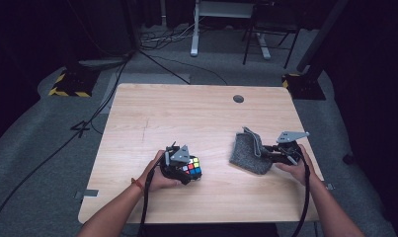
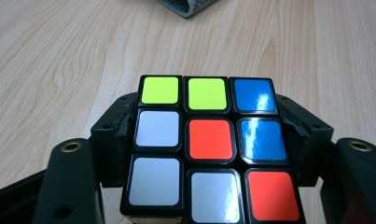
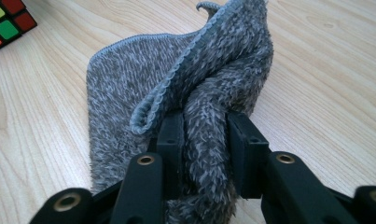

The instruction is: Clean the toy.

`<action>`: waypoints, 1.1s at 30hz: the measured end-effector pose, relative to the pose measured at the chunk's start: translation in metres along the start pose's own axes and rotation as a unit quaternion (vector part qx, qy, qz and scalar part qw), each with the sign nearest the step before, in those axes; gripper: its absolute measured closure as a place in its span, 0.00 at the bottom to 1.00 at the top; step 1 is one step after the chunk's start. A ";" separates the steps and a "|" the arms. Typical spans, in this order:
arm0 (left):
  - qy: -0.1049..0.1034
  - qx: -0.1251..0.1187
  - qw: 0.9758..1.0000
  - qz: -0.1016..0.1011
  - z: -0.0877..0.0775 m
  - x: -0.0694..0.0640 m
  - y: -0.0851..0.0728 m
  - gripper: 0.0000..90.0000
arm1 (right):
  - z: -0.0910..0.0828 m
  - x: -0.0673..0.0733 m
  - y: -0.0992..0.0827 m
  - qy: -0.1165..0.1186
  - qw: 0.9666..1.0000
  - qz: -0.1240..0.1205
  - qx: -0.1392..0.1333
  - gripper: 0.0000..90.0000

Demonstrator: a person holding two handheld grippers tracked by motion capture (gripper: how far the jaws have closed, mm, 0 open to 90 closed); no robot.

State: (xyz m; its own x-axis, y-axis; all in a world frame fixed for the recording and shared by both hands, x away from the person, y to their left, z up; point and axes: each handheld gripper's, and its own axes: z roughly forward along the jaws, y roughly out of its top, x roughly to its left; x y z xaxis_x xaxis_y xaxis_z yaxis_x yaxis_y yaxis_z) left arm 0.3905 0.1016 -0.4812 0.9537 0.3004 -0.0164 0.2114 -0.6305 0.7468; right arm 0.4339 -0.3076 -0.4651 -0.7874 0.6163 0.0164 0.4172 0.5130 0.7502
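- Left gripper clamps a cube between its jaws; the pads press on the cube's two sides.
- Cube sits low over the near-left part of the table; from the left gripper view its upper face shows two green, two blue, two red and three white stickers.
- Right gripper has a fold of grey cloth between its jaws, one pad against the pile, the other about touching it.
- Cloth lies on the table's right half, one edge bunched and raised at the jaws, the rest flat on the wood.
- Cube and cloth lie well apart.
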 end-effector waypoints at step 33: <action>-0.019 0.064 0.998 -0.013 -0.022 -0.019 -0.021 0.23 | -0.056 0.010 0.016 -0.073 0.994 -0.012 -0.079 0.26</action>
State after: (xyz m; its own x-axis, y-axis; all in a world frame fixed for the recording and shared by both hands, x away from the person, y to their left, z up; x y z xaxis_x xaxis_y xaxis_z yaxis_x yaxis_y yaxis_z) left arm 0.3635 0.1253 -0.4820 0.9542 0.2926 -0.0618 0.2601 -0.7102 0.6542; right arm 0.4071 -0.3265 -0.4165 -0.7172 0.6910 -0.0897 0.3132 0.4347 0.8443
